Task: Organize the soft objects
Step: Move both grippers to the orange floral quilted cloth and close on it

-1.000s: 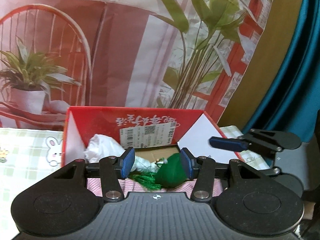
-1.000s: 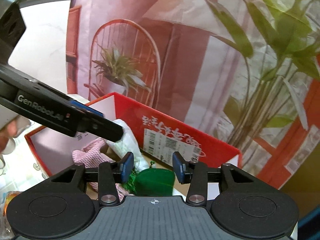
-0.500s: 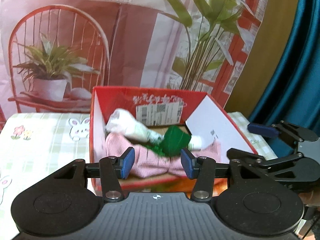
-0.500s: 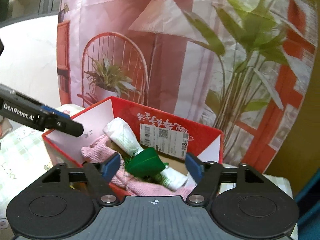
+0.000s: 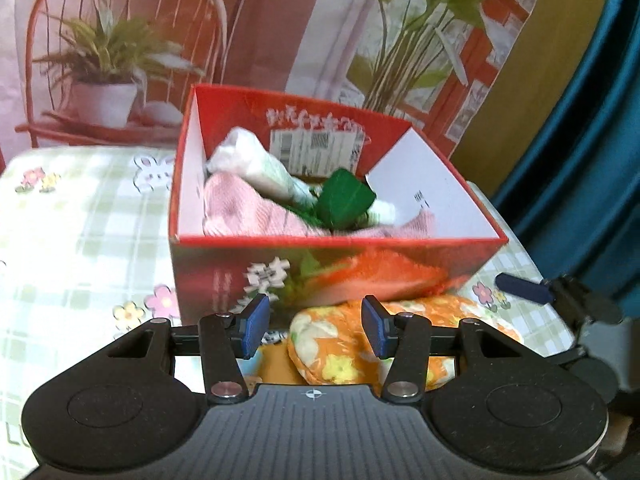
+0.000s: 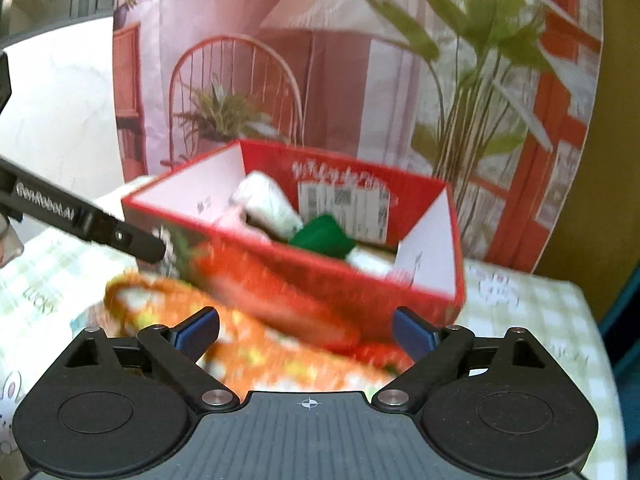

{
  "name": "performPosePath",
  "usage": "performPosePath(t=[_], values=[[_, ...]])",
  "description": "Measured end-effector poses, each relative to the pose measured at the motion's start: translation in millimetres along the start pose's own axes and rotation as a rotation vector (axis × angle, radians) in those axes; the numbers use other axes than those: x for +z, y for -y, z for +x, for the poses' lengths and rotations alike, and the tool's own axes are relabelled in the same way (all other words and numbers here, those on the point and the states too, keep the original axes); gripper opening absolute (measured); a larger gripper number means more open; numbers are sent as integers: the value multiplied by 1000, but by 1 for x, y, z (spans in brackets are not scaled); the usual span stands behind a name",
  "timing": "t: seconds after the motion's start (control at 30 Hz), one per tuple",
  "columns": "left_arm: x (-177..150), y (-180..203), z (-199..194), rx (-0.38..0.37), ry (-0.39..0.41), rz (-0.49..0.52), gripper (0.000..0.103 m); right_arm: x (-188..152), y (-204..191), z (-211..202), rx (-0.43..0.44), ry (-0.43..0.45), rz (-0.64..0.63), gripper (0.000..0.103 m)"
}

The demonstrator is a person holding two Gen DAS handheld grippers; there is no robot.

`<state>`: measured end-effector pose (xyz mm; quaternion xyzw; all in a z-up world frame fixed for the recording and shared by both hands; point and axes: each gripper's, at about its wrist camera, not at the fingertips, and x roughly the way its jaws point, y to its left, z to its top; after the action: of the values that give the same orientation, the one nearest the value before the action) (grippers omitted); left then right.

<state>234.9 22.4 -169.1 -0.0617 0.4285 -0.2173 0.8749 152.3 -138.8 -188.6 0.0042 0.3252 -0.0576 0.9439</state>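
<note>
A red cardboard box [image 5: 320, 248] [image 6: 424, 280] stands on the table. Inside lie a green soft toy [image 5: 346, 198] [image 6: 322, 236], a pink cloth [image 5: 248, 208] and a white soft roll [image 5: 256, 160] [image 6: 268, 198]. An orange flowered pillow [image 5: 348, 344] [image 6: 256, 344] lies on the table just in front of the box. My left gripper [image 5: 316, 332] is open and empty, low over the pillow's left end. My right gripper [image 6: 306, 332] is wide open and empty, above the pillow; the view is blurred.
A green checked tablecloth with bunny and flower prints [image 5: 80, 208] covers the table. A printed backdrop of a chair and plants [image 5: 280, 32] stands behind the box. A blue curtain [image 5: 592, 120] hangs at the right.
Both grippers have pulled back and away from the box. The green toy, earlier between the fingers, now lies in the box. The right gripper has opened wider. The orange pillow has come into view.
</note>
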Motion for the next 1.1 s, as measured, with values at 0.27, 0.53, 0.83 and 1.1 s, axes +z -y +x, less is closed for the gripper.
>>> performPosePath(t=[0.27,0.53,0.83,1.1], values=[[-14,-1,16,-17,-68,-28,52,-30,-1,7,10,-51,61,90],[-20,14,16,-25,-68,2,24,-34,1,6,15,-48,79,90],[-29,30,-27,-35,66,30,20,-36,10,-12,40,-13,164,90],[-72,25,-43,48,115,-14,20,-42,10,-24,66,-2,203,89]])
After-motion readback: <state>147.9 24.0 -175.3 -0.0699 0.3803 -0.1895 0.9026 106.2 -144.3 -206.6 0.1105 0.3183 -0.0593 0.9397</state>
